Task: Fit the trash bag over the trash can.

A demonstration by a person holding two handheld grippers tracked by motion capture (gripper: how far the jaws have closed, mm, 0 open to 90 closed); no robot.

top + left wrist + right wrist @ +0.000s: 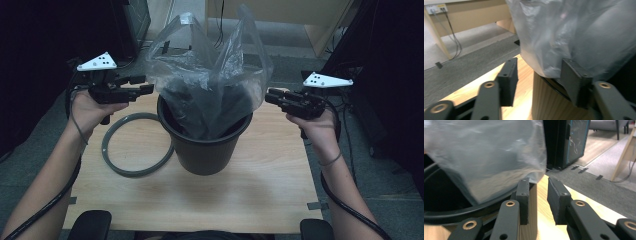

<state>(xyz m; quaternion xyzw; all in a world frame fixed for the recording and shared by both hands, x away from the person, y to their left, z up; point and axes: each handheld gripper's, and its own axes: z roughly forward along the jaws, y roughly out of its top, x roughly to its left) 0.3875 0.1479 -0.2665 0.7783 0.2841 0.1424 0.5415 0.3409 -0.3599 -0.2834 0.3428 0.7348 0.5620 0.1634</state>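
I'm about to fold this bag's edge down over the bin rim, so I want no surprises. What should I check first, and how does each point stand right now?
1. Left gripper free of the plastic bag: ok, jaws apart with nothing between them, bag just beyond one jaw.
2. Right gripper free: ok, a narrow gap between the jaws with nothing in it.
3. Bag seated in the black bin: ok, lower part inside, top standing loose above the rim.
4. Bag edge turned over the rim: not ok.
5. Grey ring out of the way: ok, flat on the table at the bin's left.
6. Bag free of tears: cannot tell.
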